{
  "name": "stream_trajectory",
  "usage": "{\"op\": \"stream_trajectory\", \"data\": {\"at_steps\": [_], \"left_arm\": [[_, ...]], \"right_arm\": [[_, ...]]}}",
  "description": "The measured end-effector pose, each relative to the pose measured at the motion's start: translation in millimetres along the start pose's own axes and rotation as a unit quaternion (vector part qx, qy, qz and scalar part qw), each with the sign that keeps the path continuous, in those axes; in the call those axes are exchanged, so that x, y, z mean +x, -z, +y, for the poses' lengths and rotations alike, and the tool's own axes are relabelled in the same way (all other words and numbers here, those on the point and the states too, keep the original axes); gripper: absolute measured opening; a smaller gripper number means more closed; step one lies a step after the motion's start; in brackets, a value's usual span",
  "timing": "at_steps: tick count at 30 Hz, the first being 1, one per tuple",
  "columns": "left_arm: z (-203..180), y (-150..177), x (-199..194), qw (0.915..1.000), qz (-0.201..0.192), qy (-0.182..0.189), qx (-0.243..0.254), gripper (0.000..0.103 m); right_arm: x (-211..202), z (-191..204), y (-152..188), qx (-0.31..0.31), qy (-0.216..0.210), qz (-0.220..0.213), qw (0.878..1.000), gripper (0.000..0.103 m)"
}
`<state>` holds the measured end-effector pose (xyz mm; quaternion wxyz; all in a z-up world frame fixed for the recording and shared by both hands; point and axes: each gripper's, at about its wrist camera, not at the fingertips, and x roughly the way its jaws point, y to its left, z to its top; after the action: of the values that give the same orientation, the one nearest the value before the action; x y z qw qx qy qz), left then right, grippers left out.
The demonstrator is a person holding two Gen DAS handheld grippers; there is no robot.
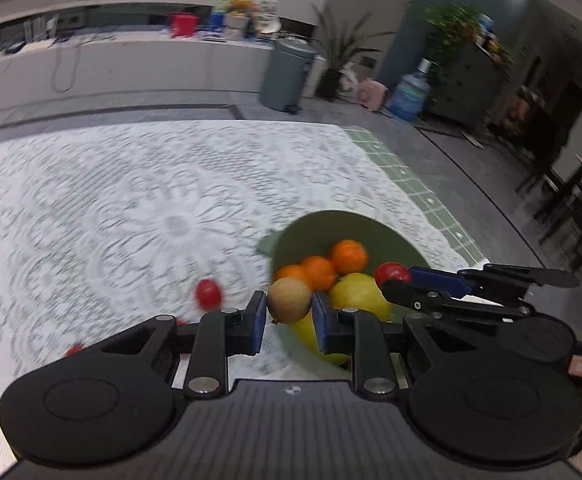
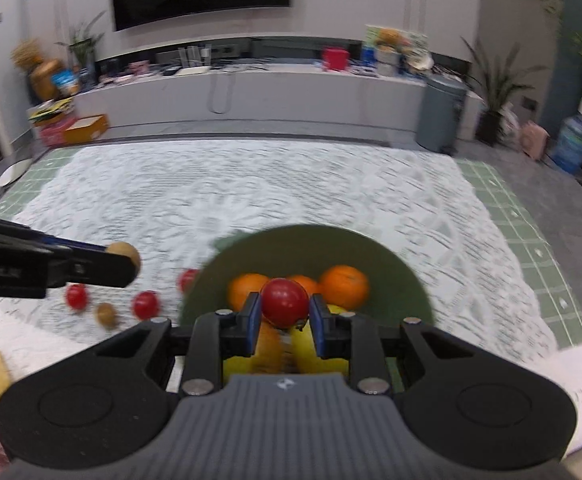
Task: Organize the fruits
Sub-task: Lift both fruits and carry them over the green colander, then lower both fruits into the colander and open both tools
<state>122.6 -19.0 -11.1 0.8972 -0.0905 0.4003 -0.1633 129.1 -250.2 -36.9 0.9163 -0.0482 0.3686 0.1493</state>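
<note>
My left gripper [image 1: 289, 309] is shut on a small round brown fruit [image 1: 289, 300], held just left of the green bowl [image 1: 331, 220]. My right gripper [image 2: 284, 312] is shut on a red tomato [image 2: 284, 302] above the bowl [image 2: 391, 256]. In the bowl lie three oranges [image 2: 343, 286] and yellow fruits [image 1: 359, 294]. From the left wrist view the right gripper [image 1: 401, 278] shows at the right with its tomato [image 1: 391, 273]. The left gripper [image 2: 125, 262] with the brown fruit [image 2: 125, 254] enters the right wrist view from the left.
Red tomatoes [image 2: 145, 305] and a brown fruit [image 2: 106, 315] lie loose on the white lace tablecloth [image 2: 251, 184] left of the bowl; one tomato [image 1: 208, 292] shows by the left gripper. A grey bin [image 2: 439, 114], potted plants and a water bottle [image 2: 571, 140] stand on the floor beyond the table.
</note>
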Motion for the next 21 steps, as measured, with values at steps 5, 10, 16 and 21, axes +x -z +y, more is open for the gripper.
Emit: {"op": "stream_trajectory", "data": {"at_steps": [5, 10, 16, 21], "left_arm": [[-23, -6, 24, 0.9993, 0.019, 0.012, 0.028, 0.027], [-37, -10, 52, 0.9981, 0.037, 0.015, 0.048, 0.027], [-41, -15, 79, 0.9971, 0.057, 0.010, 0.050, 0.027], [-42, -15, 96, 0.9960, 0.073, -0.006, 0.053, 0.027]], "right_arm": [[8, -35, 5, 0.046, 0.013, 0.013, 0.999, 0.022], [23, -46, 3, 0.061, 0.010, 0.017, 0.998, 0.022], [43, -54, -1, 0.085, 0.010, 0.018, 0.996, 0.022], [56, -57, -2, 0.094, 0.018, 0.027, 0.995, 0.022]]}}
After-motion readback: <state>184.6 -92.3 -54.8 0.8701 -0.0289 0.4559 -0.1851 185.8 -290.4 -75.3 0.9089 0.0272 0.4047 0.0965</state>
